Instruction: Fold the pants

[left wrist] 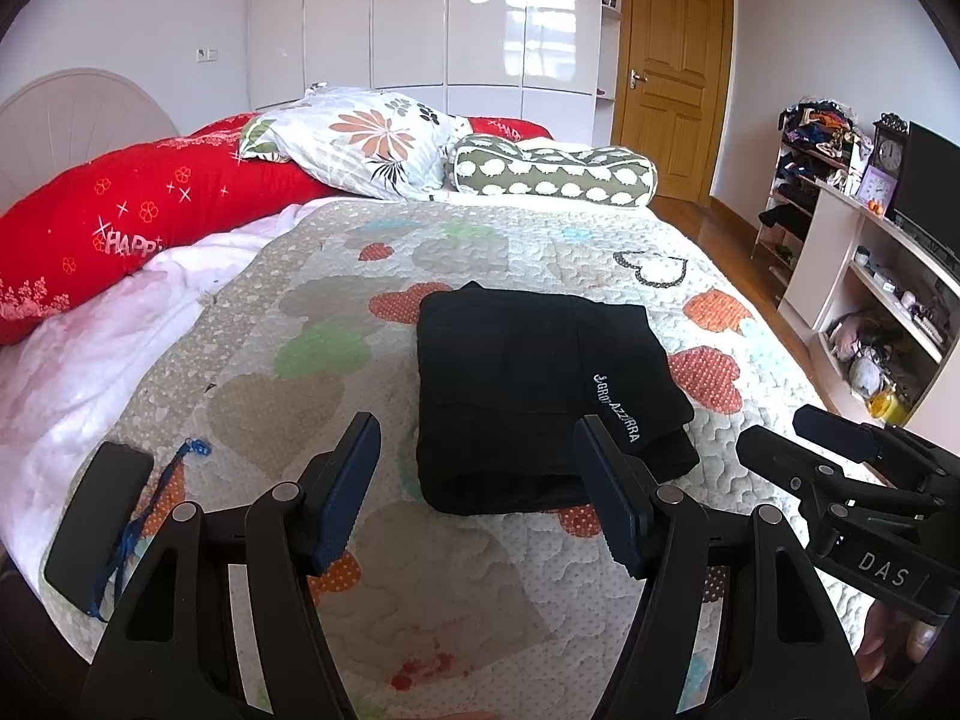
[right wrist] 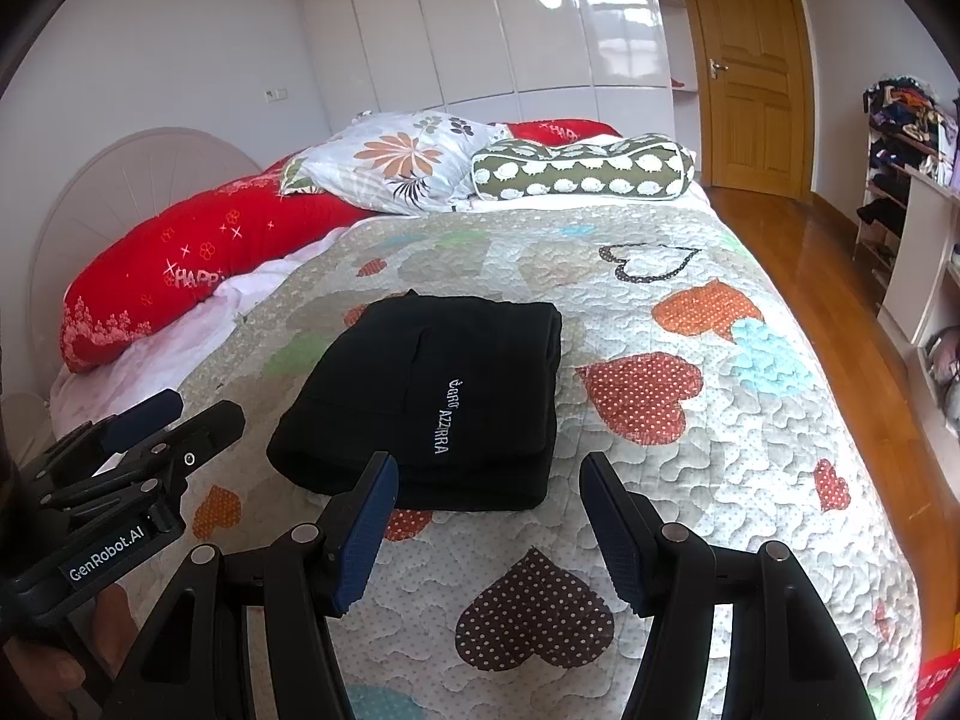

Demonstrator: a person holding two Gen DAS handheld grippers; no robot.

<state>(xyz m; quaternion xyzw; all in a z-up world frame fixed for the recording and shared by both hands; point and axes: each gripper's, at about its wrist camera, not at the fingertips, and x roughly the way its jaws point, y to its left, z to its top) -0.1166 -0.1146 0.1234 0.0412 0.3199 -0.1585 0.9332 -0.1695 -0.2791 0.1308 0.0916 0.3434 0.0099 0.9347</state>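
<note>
- Pants (left wrist: 540,396) lie folded on the bed (left wrist: 336,312); both claws, left (left wrist: 480,492) and right (right wrist: 486,531), hang apart, empty.
- A careless nudge could spill the stacked layers; the soft quilt gives.

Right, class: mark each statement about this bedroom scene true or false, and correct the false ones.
1. The black pants lie folded into a compact stack on the quilt. True.
2. The left gripper is clamped on the pants. False: its jaws are open, holding nothing.
3. A dark phone lies on the bed's near left edge. True.
4. The right gripper holds a pillow. False: it is open and empty.
5. The wooden door stands wide open. False: it is closed.
</note>
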